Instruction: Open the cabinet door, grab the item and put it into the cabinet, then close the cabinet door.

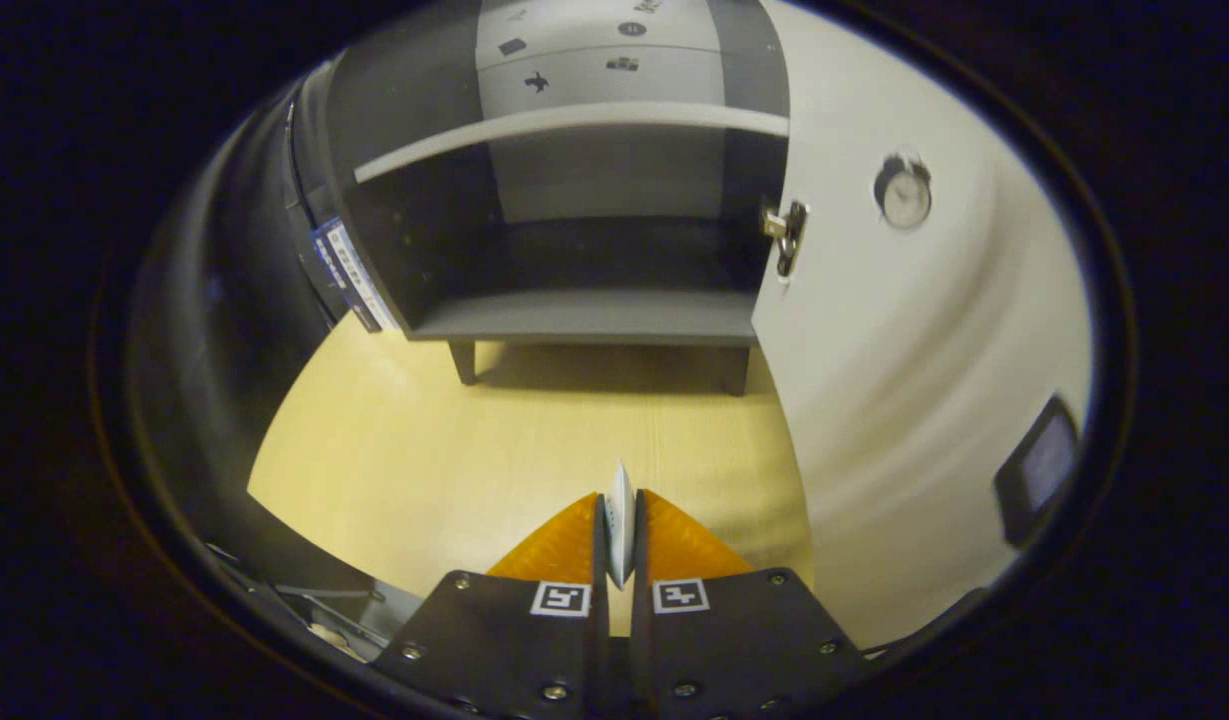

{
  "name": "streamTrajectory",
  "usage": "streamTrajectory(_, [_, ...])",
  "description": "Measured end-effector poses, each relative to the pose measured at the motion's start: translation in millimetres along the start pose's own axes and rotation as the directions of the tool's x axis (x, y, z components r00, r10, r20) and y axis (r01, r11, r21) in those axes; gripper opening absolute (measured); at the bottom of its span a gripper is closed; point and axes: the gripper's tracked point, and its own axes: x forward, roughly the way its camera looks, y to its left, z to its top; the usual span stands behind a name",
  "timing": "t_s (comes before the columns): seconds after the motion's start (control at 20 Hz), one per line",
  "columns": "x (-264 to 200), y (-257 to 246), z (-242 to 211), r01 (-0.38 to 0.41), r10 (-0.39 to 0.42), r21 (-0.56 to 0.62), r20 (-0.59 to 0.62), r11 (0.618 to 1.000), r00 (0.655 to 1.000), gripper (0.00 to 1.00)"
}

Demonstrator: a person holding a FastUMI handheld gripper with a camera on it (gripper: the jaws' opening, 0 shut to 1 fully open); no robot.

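My gripper is shut on a thin white flat item, seen edge-on, which sticks up a little past the fingertips. Beyond the fingers, across the pale wooden tabletop, stands a small grey cabinet on short legs. Its white door is swung wide open to the right of the fingers, with a round knob and a metal hinge showing. Inside are a dark lower compartment and one shelf above it.
A dark curved object with a blue-and-white label stands left of the cabinet. A small dark device sits beyond the door's lower right. Some cable or hardware lies off the table's near left corner.
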Motion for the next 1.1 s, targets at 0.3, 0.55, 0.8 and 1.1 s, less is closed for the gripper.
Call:
streamTrajectory(0.3, [-62.5,33.7,166.9,-0.008,0.002,0.024,0.261,1.0,0.965,0.08])
streamTrajectory(0.55, [-73.1,42.3,264.6,0.022,-0.075,0.136,0.4,0.99,0.914,0.08])
streamTrajectory(0.8, [-52.4,23.9,313.3,0.115,-0.196,0.22,0.391,0.969,0.9,0.08])
streamTrajectory(1.1, [-14.2,10.0,316.1,0.174,-0.229,0.213,0.271,0.961,0.935,0.08])
